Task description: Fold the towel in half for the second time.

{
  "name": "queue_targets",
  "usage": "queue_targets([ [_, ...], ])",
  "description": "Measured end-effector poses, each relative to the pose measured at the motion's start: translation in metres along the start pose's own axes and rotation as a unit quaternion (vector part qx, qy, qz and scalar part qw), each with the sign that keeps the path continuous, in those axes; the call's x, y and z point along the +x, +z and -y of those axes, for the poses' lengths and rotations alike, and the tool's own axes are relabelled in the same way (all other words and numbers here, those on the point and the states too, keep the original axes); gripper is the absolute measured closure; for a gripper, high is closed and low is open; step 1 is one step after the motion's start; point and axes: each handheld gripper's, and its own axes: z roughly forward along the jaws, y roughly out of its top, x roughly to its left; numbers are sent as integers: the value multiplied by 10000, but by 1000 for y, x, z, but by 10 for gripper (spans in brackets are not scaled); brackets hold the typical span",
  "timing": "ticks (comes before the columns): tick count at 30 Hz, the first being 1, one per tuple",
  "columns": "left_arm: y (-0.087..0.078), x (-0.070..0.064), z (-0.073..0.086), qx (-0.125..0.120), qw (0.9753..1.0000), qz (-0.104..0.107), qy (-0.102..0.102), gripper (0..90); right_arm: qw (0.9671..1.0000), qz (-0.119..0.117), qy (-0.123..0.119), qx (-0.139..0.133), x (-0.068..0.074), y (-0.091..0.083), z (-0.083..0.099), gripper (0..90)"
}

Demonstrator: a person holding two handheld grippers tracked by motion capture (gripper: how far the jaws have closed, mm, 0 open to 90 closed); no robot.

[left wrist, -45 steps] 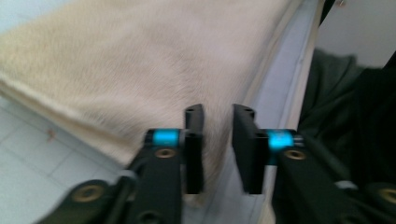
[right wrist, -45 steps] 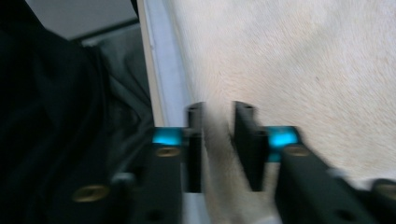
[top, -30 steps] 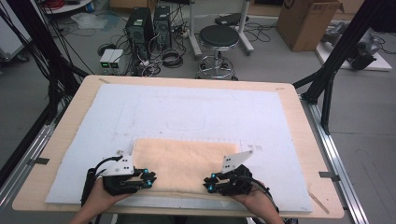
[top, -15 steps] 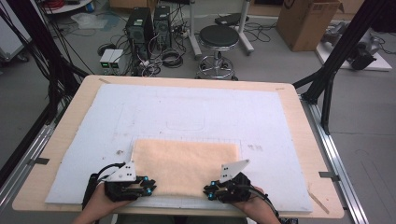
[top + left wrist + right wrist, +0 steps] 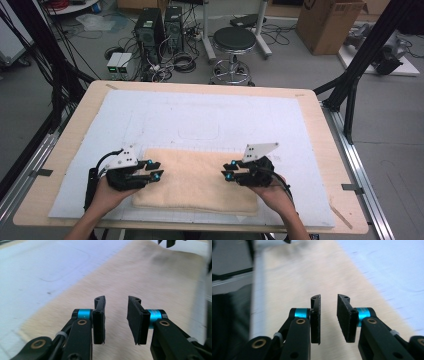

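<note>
A beige folded towel [image 5: 195, 182] lies flat on the white mat [image 5: 210, 120], toward the near edge of the table. My left gripper [image 5: 156, 173] hovers over the towel's left end and points right. Over the right end, my right gripper [image 5: 227, 175] points left. In the left gripper view, the left gripper [image 5: 116, 315] is open above the towel [image 5: 150, 282] with nothing between its jaws. The right gripper view shows the right gripper [image 5: 329, 315] open too, with blurred towel [image 5: 307, 272] beneath it.
The mat covers most of the wooden table [image 5: 320, 135]. Beyond the far edge, on the floor, stand a black stool [image 5: 235, 42], computer towers [image 5: 160, 25] with cables, and a cardboard box [image 5: 332, 20]. Black frame posts [image 5: 360, 65] flank the table.
Both grippers dipped toward the near table edge half a second ago, then moved away from the person over the towel's ends. The towel lies where it was.
</note>
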Motion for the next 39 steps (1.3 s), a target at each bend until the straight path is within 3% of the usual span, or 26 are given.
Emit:
queue_targets([
  [4, 12, 16, 5, 248, 9988, -405, -107, 633, 9990, 345, 275, 5, -24, 6, 4, 690],
  [7, 17, 23, 8, 320, 9982, -417, -279, 610, 9981, 405, 430, 180, -35, 12, 9, 663],
  [15, 20, 28, 17, 530, 9968, -449, -397, 583, 9960, 532, 522, 495, -42, 11, 29, 634],
  [21, 19, 27, 22, 564, 9965, -461, -411, 577, 9955, 590, 546, 500, -42, 6, 40, 610],
  [23, 16, 27, 19, 452, 9968, -537, -373, 563, 9958, 558, 585, 434, -43, 5, 39, 575],
  [27, 6, 39, 12, 191, 9954, -693, -635, 528, 9948, 732, 684, 158, -47, -5, 35, 526],
  [30, 3, 54, 12, -92, 9921, -734, -1010, 493, 9914, 956, 874, 154, -56, -12, 34, 457],
  [34, 12, 66, 19, 33, 9880, -862, -1281, 454, 9883, 943, 1198, 78, -70, -16, 38, 412],
  [36, 18, 69, 22, 146, 9873, -908, -1297, 447, 9865, 859, 1391, 133, -76, -14, 42, 398],
  [39, 23, 71, 24, 256, 9871, -817, -1351, 444, 9859, 783, 1447, 317, -78, -11, 46, 410],
])
